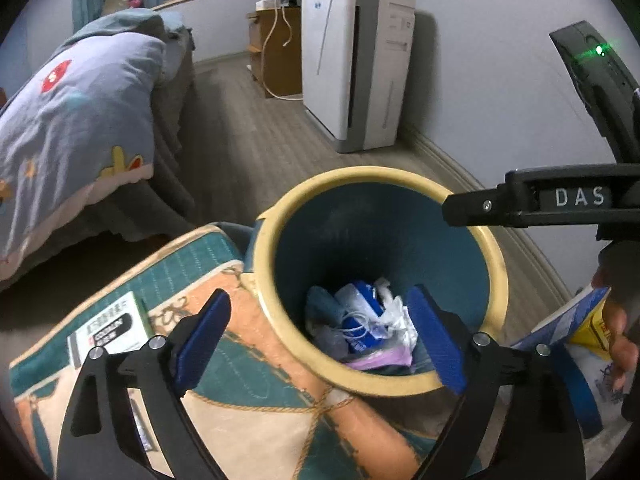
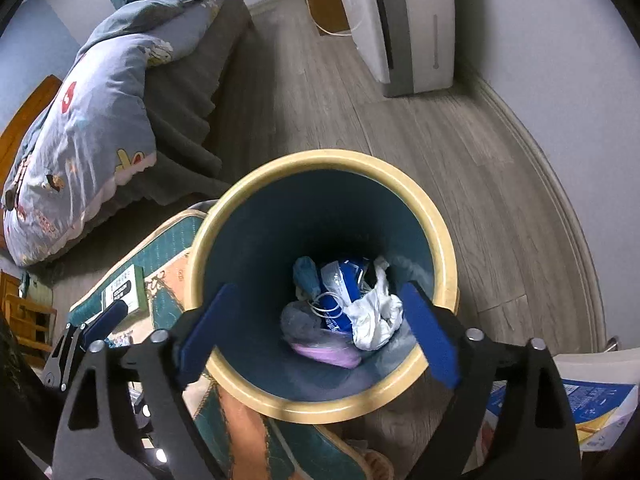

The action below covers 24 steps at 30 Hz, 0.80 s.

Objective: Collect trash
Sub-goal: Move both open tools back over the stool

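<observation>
Both the left tool [image 1: 320, 340] and right tool [image 2: 318, 334] gape wide and empty above a yellow-rimmed, dark blue round bin [image 2: 442, 240] of crumpled trash [image 2: 374, 318]. It stands on grey wood-plank floor [image 2: 460, 152] beside a teal-and-orange patterned cushion [image 1: 256, 396], near a quilt-covered bed [image 1: 80, 120].

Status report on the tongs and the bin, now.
Left tongs open, empty, over the yellow-rimmed blue round bin. Right tongs open, empty, over it too. Crumpled white, blue and purple trash at the bottom. Mouth unobstructed.

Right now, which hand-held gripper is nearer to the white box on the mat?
Left. The left hand-held gripper has one finger over the mat beside the white box; the right hand-held gripper is centred over the bin, farther away.
</observation>
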Each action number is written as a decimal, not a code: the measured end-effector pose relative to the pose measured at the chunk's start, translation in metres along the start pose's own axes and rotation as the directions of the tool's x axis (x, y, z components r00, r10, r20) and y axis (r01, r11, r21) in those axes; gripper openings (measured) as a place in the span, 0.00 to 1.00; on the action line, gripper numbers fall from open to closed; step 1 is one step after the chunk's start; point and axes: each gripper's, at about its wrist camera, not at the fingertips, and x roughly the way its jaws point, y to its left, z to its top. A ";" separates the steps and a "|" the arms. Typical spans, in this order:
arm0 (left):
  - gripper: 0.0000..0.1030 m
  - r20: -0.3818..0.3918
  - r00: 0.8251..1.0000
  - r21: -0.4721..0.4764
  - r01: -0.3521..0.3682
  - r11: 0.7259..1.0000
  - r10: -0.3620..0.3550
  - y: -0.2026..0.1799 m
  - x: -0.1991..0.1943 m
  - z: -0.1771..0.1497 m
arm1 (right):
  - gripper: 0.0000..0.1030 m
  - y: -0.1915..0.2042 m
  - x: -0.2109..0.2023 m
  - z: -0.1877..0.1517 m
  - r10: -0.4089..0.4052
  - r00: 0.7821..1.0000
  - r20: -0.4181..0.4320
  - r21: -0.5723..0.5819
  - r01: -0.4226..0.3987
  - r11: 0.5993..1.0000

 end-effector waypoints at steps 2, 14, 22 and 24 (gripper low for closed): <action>0.89 0.002 1.000 0.002 -0.011 1.000 0.011 0.003 -0.005 -0.001 | 0.87 0.006 -0.002 0.000 -0.004 1.000 0.004 -0.012 0.004 1.000; 0.92 0.050 0.997 -0.044 -0.063 0.997 0.065 0.036 -0.053 -0.013 | 0.94 0.042 -0.024 -0.002 -0.006 0.999 0.038 -0.052 0.008 0.999; 0.95 0.081 0.986 -0.080 -0.138 0.987 0.145 0.066 -0.088 -0.026 | 0.94 0.076 -0.027 -0.009 -0.025 0.999 0.044 -0.120 0.030 0.992; 0.95 0.084 0.983 -0.083 -0.159 0.984 0.166 0.073 -0.094 -0.029 | 0.94 0.085 -0.026 -0.011 -0.020 0.999 0.042 -0.131 0.025 0.991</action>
